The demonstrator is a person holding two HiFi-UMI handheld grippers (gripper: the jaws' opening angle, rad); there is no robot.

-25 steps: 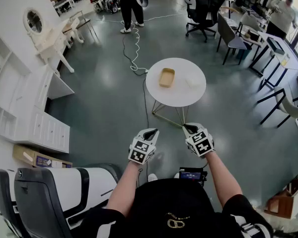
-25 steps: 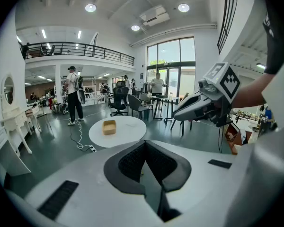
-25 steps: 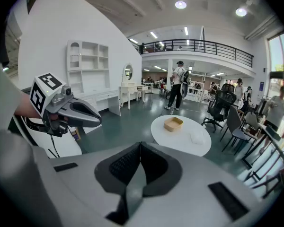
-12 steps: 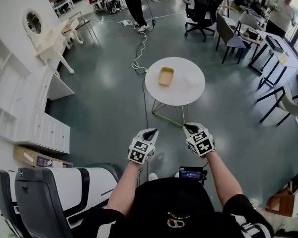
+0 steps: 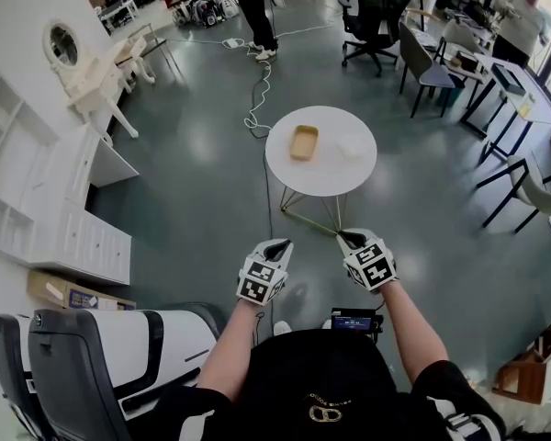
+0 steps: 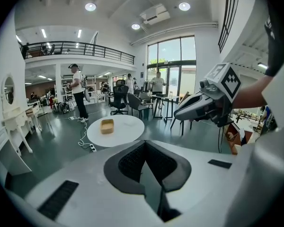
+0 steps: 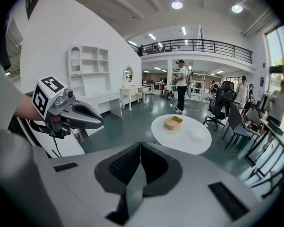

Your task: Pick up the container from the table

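Note:
A tan rectangular container (image 5: 304, 142) lies on the left half of a round white table (image 5: 323, 178), well ahead of me across the floor. It also shows as the container (image 6: 107, 126) in the left gripper view and the container (image 7: 173, 122) in the right gripper view. A pale clear item (image 5: 351, 147) rests to its right on the table. My left gripper (image 5: 280, 243) and right gripper (image 5: 349, 238) hover side by side close to my body, far short of the table. Both are shut with nothing in them, seen as the left gripper (image 6: 144, 143) and the right gripper (image 7: 140, 144).
White shelving and a dresser (image 5: 46, 182) line the left side. A white padded seat (image 5: 110, 347) and a cardboard box (image 5: 69, 292) are at lower left. A cable (image 5: 254, 99) trails over the floor beyond the table. A person (image 5: 253, 7) stands far off; office chairs (image 5: 376, 16) are at right.
The person in the background has walked to the right. The table sits slightly further left in the head view. Both grippers have stayed where they were.

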